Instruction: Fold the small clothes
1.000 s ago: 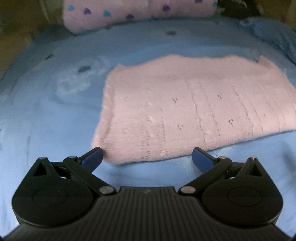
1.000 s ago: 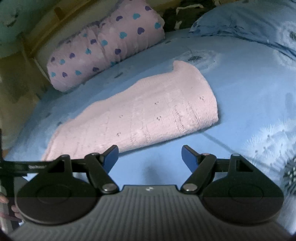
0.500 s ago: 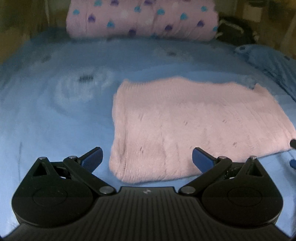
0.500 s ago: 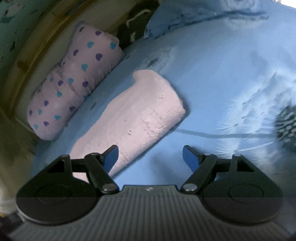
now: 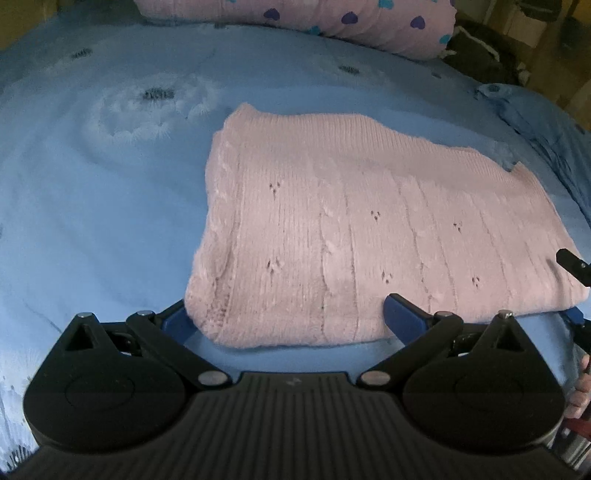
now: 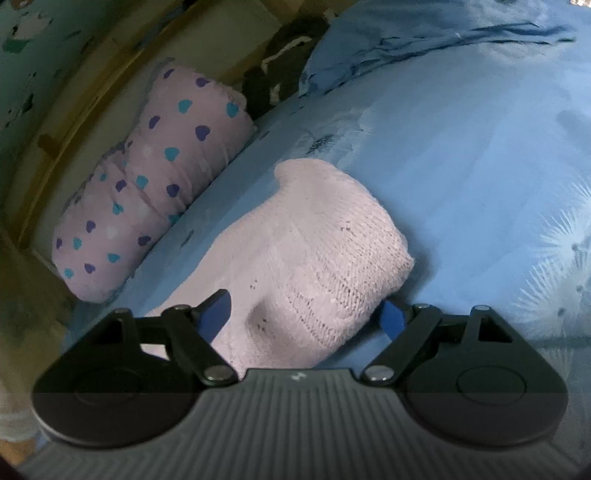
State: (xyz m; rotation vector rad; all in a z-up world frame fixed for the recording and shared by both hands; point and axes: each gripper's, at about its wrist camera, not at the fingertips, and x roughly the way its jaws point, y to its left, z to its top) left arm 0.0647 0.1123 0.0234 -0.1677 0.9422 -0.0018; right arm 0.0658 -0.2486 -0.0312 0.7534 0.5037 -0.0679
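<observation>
A pink knitted garment [image 5: 351, 229] lies folded into a rectangle on the blue bed sheet [image 5: 92, 221]. My left gripper [image 5: 288, 317] is open, its fingers straddling the garment's near left corner; the left finger is partly hidden under the edge. In the right wrist view the same garment [image 6: 314, 266] shows, and my right gripper [image 6: 303, 317] is open with its fingers on either side of the near right corner. The right gripper's tip shows at the right edge of the left wrist view [image 5: 574, 264].
A pink bolster pillow with blue and purple hearts [image 6: 147, 177] lies along the far side of the bed [image 5: 332, 18]. A blue pillow [image 6: 424, 37] and a dark object [image 6: 280, 74] sit at the far corner. A wooden frame [image 6: 92, 96] borders the bed.
Both grippers have moved forward and down onto the garment's near corners, so their open fingers now straddle its edge. The garment has not moved.
</observation>
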